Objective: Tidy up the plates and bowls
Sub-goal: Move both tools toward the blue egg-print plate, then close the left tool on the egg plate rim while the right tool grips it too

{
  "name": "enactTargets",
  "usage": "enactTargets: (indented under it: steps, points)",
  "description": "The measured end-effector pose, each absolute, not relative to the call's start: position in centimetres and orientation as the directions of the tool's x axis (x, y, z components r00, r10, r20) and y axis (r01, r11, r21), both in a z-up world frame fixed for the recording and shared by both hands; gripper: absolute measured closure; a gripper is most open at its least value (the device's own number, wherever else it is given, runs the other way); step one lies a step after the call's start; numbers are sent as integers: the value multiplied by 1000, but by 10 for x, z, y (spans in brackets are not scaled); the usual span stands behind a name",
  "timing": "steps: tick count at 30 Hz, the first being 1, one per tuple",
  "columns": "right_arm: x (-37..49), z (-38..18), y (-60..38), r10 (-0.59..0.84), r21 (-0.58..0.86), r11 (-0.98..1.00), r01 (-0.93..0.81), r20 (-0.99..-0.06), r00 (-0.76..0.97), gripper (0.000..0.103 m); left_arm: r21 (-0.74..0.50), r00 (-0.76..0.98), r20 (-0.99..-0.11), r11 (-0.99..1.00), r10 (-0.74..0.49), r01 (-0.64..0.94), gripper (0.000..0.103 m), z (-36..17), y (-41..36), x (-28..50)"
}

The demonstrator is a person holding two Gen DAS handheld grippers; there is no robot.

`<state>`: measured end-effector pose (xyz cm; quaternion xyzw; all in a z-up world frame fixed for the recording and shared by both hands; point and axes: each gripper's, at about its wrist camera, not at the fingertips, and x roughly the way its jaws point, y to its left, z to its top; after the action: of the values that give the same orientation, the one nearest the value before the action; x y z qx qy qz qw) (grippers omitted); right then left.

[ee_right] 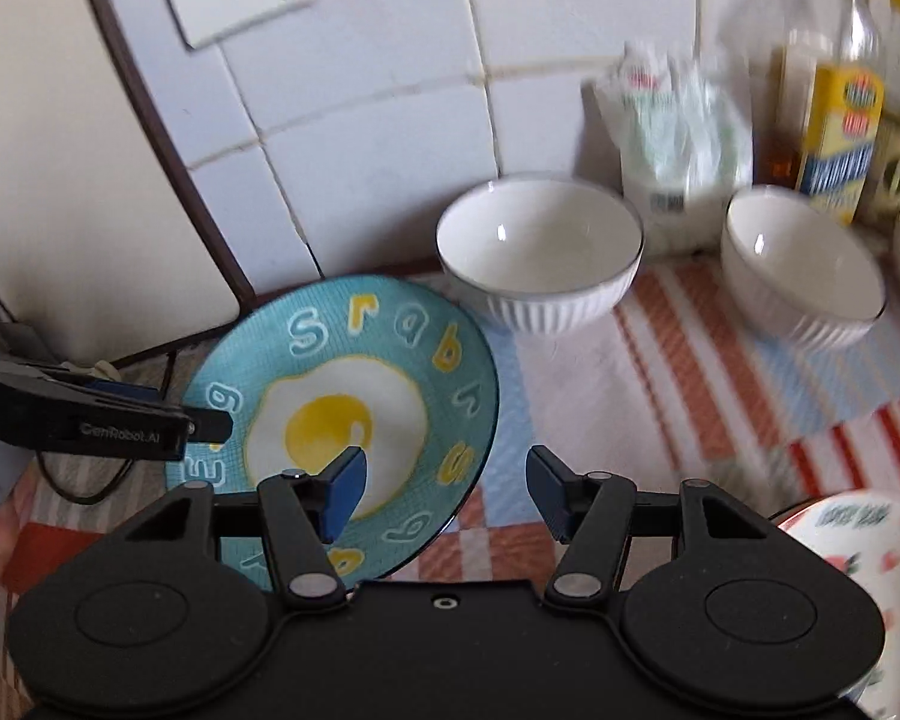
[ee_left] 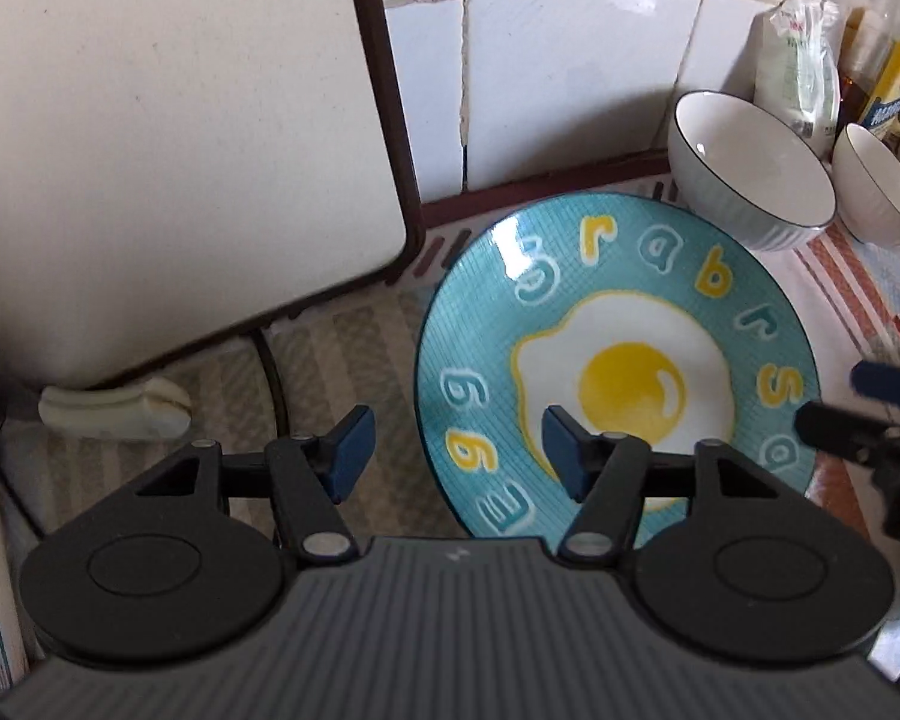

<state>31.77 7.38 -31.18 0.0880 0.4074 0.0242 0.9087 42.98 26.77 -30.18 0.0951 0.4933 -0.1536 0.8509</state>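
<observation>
With both tools released, my left tool (ee_left: pixel 456 450) and right tool (ee_right: pixel 447 489) straddle the egg plate (ee_left: pixel 618 324), whose opposite rims I judge I must clench next.

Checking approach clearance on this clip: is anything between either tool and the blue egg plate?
Nothing visible. The left tool and right tool are both open and straddle opposite rims of the blue egg plate, with only tablecloth in the gaps. The nearest white bowl sits behind the plate.

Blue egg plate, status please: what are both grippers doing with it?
Left gripper open, straddling plate's left rim. Right gripper open at its right rim. Blue egg plate flat on the cloth, not gripped. White bowl close behind.
</observation>
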Motion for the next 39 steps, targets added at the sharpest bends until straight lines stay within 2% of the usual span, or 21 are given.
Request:
enactTargets:
  steps: [1, 2, 5, 10, 12, 14, 15, 16, 17, 18, 19, 28, 39]
  points:
    - [321, -316, 74, 120, 187, 982, 33, -745, 657, 39, 19, 467, -867, 925, -174, 380, 55, -303, 267, 430]
    - [324, -320, 75, 128, 196, 980, 33, -752, 647, 39, 10, 450, -873, 917, -187, 399, 70, -305, 267, 431]
    - [329, -327, 74, 189, 250, 968, 17, -770, 610, 40, -2, 434, -882, 923, -183, 385, 81, -312, 272, 438]
    - [329, -332, 78, 210, 281, 959, 18, -756, 620, 43, -82, 415, -880, 934, -232, 348, 80, -318, 281, 446]
    - [334, -338, 77, 212, 296, 955, 37, -761, 613, 43, -110, 418, -874, 939, -247, 326, 77, -321, 283, 448]
    - [341, -348, 75, 209, 302, 952, 53, -764, 611, 49, -140, 422, -867, 944, -263, 300, 76, -324, 284, 451]
    - [342, -349, 76, 197, 289, 957, 40, -743, 640, 63, -133, 421, -869, 944, -258, 302, 76, -324, 283, 451]
    - [342, -351, 76, 172, 250, 968, 29, -742, 648, 71, -114, 423, -872, 944, -245, 311, 76, -323, 280, 450]
    - [342, -352, 71, 190, 270, 963, 23, -732, 655, 74, -93, 431, -874, 947, -226, 309, 77, -321, 277, 447]
    - [342, -353, 59, 234, 345, 937, 48, -725, 647, 82, -74, 441, -872, 949, -211, 307, 76, -321, 273, 443]
    - [343, -354, 48, 268, 409, 909, 82, -724, 635, 84, -69, 444, -872, 949, -208, 308, 76, -320, 271, 440]
    - [325, -321, 45, 215, 347, 931, 113, -771, 599, 83, -87, 436, -870, 943, -229, 322, 77, -299, 263, 407]
    - [276, -274, 31, 176, 294, 950, 102, -780, 601, 82, -89, 454, -853, 929, -256, 358, 77, -249, 251, 345]
